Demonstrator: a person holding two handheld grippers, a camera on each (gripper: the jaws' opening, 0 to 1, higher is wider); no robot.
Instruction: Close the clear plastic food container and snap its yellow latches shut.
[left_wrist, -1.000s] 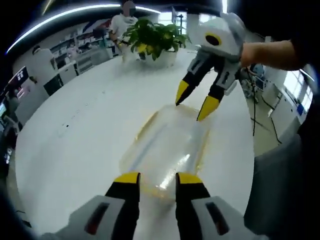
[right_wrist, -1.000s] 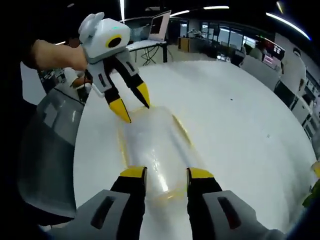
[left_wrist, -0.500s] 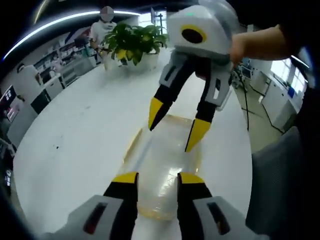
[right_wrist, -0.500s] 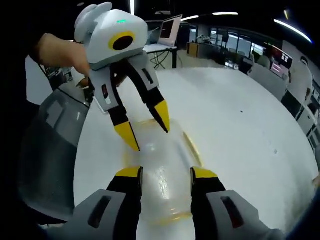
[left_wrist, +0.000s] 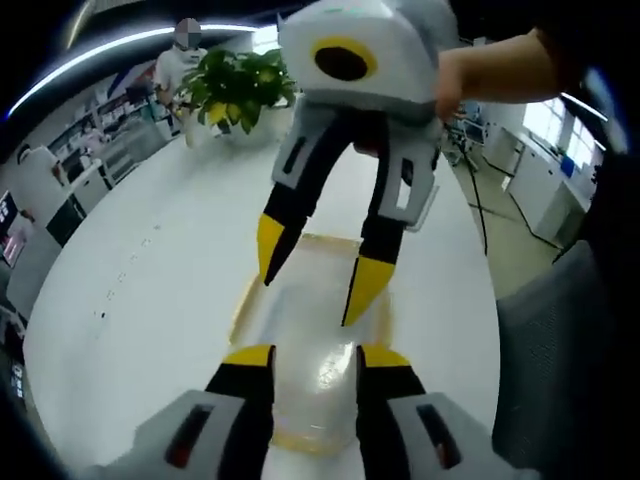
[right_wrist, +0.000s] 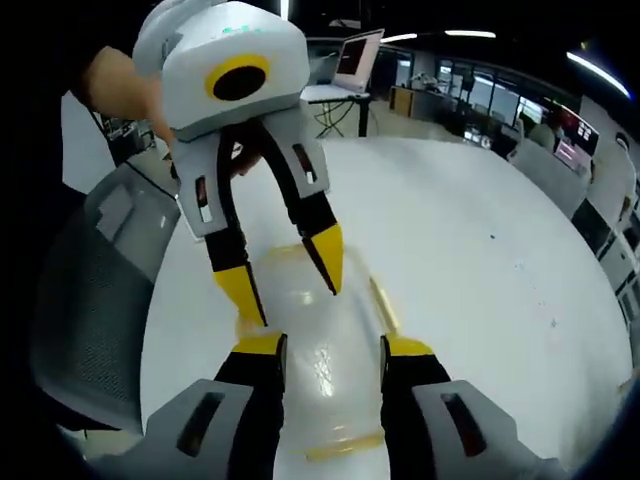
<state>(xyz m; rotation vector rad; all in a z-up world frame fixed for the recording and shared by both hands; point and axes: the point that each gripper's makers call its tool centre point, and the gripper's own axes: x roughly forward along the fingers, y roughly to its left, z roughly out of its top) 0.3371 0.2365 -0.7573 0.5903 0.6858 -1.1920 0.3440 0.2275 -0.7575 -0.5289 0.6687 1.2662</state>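
Observation:
The clear plastic container (left_wrist: 315, 345) with yellow latches lies lid-down-closed on the white table (left_wrist: 150, 270), lengthwise between the two grippers. My left gripper (left_wrist: 314, 362) stands open over its near end. My right gripper (left_wrist: 312, 278) comes in from the far side, open, its yellow tips just above the container's far half. In the right gripper view the container (right_wrist: 325, 365) lies under my open right gripper (right_wrist: 332, 350), with the left gripper (right_wrist: 285, 270) opposite, tips over the far part. A yellow latch (right_wrist: 385, 303) shows on the container's right edge.
A potted green plant (left_wrist: 235, 85) stands at the table's far end, with a person behind it. A grey chair (right_wrist: 95, 290) sits beside the table's edge. A laptop (right_wrist: 345, 55) stands on a far desk. Bare white table stretches to the left in the left gripper view.
Both grippers have drawn closer together over the container, each looming larger in the other's view. Both stay open; the container has not moved.

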